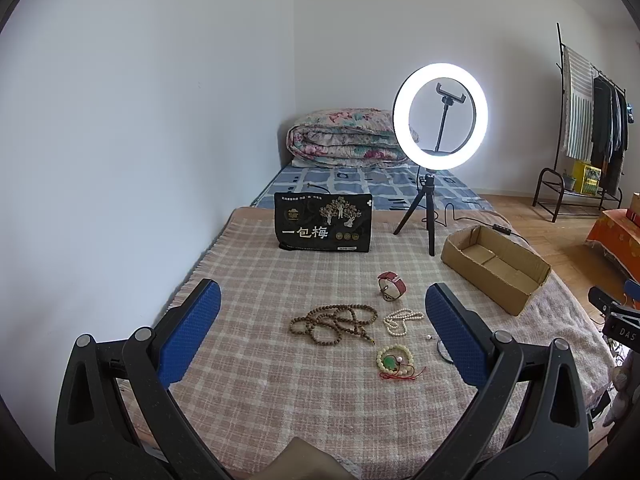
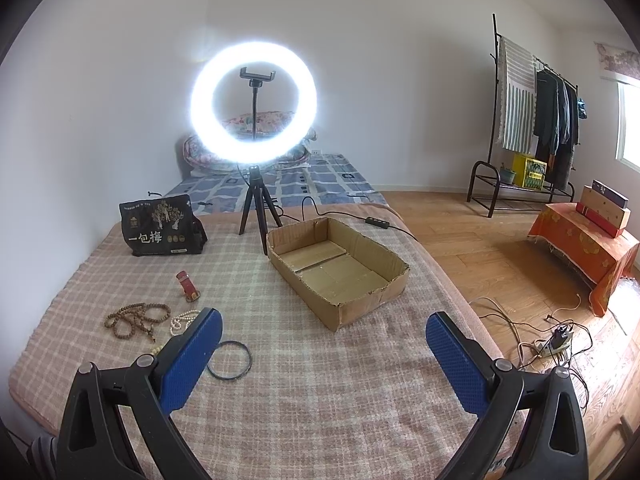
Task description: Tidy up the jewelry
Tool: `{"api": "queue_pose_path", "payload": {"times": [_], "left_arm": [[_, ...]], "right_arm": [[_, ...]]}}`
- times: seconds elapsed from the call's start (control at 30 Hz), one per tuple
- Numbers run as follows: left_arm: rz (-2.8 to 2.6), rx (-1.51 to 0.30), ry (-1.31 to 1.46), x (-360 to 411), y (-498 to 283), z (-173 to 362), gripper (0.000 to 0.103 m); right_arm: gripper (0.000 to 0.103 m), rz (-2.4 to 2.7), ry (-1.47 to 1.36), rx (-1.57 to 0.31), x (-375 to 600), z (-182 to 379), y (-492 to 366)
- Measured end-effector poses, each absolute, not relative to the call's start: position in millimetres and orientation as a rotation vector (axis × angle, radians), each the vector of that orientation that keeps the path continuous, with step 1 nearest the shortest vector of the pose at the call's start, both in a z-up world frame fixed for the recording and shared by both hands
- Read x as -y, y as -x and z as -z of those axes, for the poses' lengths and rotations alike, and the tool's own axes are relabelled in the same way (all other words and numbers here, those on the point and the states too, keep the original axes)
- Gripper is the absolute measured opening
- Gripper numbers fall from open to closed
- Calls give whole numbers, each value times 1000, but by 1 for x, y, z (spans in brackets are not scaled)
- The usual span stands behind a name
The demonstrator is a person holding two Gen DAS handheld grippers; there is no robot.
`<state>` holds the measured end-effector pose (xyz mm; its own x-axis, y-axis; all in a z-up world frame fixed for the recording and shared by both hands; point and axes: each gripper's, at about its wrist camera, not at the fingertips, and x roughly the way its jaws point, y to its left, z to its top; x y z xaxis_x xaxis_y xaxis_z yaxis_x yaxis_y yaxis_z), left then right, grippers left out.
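Two grippers are held above the checked blanket (image 1: 248, 360), both with jaws wide apart and nothing between them: the left gripper (image 1: 322, 312) over the jewelry, the right gripper (image 2: 324, 334) nearer the cardboard box (image 2: 394, 280), which lies empty at the right. Nothing appears to have been boxed yet. Counted left to right, one brown bead necklace (image 1: 334, 322), one cream bead bracelet with a green stone (image 1: 394, 360), one red-strapped watch (image 1: 392, 284), one pearl strand (image 1: 402, 320), one tiny loose bead (image 1: 429, 337) and one dark bangle (image 2: 230, 361) are seen. A first pick is best made where strands bunch, with a low approach, so that the blanket is not pinched.
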<state>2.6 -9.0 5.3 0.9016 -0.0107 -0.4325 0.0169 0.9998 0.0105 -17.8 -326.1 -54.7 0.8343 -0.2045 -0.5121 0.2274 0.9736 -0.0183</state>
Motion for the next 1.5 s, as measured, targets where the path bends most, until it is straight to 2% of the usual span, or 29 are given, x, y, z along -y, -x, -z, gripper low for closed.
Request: {"api": "queue_pose_path", "payload": {"times": [1.13,1.5], "left_arm": [[14,-452,-10,12,-3,-4,103],[-2,-480,-2,1,-23,16,103]], "right_arm": [[103,220,-64,-550,325,60,9],[103,202,-63,-574,329,69,-2]]}}
